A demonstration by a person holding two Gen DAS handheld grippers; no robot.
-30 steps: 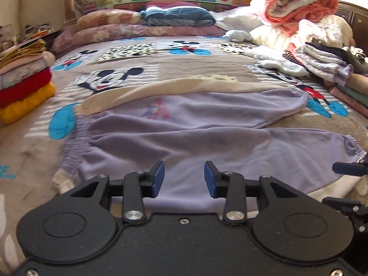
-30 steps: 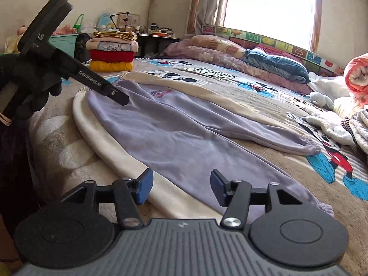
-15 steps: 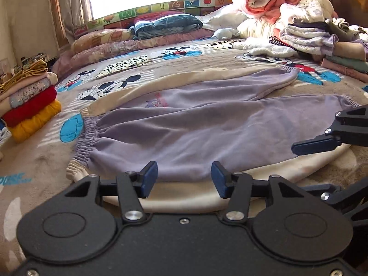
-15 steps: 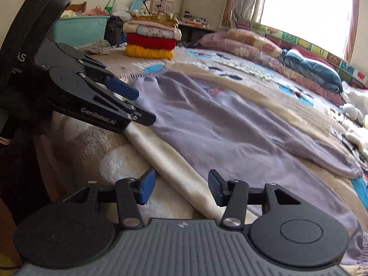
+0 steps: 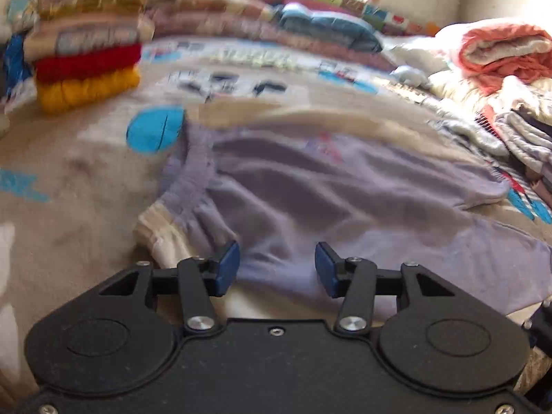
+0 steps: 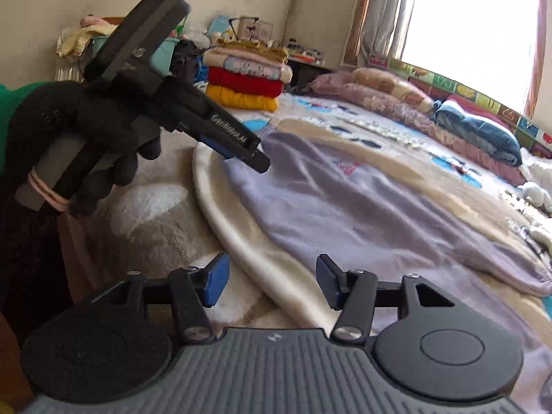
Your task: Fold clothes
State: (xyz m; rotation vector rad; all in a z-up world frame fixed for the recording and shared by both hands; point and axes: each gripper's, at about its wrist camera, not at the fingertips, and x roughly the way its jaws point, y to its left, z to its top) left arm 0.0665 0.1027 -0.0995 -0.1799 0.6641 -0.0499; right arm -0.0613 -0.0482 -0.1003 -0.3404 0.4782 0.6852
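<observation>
Item: lilac trousers (image 5: 345, 207), flat on bed (image 5: 69, 189). Left gripper (image 5: 277, 269), right gripper (image 6: 270, 284): jaws open, empty. Risk: pinching only 1 layer, folding askew.

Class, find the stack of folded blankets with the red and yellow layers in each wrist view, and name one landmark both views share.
Left wrist view: stack of folded blankets sits upper left, blurred.
Right wrist view: it sits upper centre-left, behind the left gripper.
Shared landmark: the lilac trousers spread on the bed.
</observation>
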